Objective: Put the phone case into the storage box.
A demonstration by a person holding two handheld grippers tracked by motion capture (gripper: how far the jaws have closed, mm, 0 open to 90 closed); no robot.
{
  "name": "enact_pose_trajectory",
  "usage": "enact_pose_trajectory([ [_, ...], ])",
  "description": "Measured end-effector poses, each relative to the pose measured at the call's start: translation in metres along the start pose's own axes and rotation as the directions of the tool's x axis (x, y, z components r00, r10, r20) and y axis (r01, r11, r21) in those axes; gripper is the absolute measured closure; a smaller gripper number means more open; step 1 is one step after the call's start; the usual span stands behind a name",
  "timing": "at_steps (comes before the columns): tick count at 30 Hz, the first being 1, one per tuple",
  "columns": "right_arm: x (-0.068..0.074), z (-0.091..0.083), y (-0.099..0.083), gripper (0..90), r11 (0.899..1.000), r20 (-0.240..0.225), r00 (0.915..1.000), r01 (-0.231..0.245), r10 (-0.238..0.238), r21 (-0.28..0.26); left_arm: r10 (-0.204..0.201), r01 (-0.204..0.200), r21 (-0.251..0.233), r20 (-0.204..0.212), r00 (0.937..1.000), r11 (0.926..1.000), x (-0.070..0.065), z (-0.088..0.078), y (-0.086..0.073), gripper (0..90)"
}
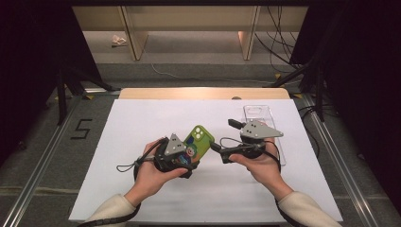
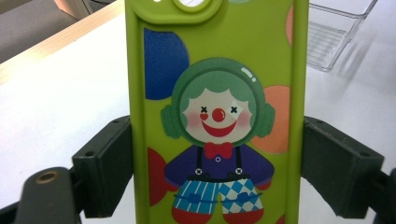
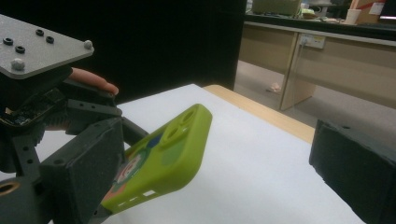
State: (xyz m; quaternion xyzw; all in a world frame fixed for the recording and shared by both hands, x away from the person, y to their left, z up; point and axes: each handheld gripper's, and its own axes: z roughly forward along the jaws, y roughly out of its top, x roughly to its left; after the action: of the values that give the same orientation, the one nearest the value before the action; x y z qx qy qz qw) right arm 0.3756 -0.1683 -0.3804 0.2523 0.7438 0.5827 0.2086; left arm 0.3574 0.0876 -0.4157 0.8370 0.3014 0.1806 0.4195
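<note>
Nearest the person, two cream sleeves come in at the 6 o'clock edge of the high view, one hand on each tool.

The left gripper (image 1: 182,158) sits at about 7 o'clock from the centre of the white sheet (image 1: 142,123) that covers the table. Its jaws are clamped on the long edges of a green phone case (image 2: 217,112), one pad against each side. In the left gripper view the case stands between the jaws with its printed back to the camera: a clown in a green helmet, red bow tie, blue and white checked shorts, coloured dots around it. The camera cut-out end points away from the gripper, toward 1 o'clock in the high view. The case is off the sheet and tilted, its far end higher, as the right gripper view shows.

The right gripper (image 1: 236,137) is at about 4 o'clock from the sheet's centre, just beside the case and not touching it. Its jaws stand apart with nothing between them; the case lies past the left jaw in its own view.

Farther out, at 2 o'clock, a clear plastic tray (image 1: 257,113) rests on the sheet behind the right gripper. Beyond the sheet runs the wooden table edge (image 1: 203,93), then grey floor and light wooden desk legs (image 1: 135,40).
</note>
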Motion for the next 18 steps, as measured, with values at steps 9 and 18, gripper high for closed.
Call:
enact_pose_trajectory([
  [9, 0.0013, 0.0041, -0.0009, 4.6, 1.000, -0.004, 1.0000, -0.001, 0.001, 0.007, 0.006, -0.006, -0.002, 0.004, 1.0000, 1.0000, -0.0031, 0.0010, 0.0013, 16.0],
  [18, 0.0018, 0.0070, -0.0005, 5.6, 1.000, -0.003, 0.9999, -0.010, 0.010, 0.009, 0.017, -0.017, -0.003, 0.014, 0.9998, 0.9999, -0.0086, 0.0034, 0.0023, 16.0],
])
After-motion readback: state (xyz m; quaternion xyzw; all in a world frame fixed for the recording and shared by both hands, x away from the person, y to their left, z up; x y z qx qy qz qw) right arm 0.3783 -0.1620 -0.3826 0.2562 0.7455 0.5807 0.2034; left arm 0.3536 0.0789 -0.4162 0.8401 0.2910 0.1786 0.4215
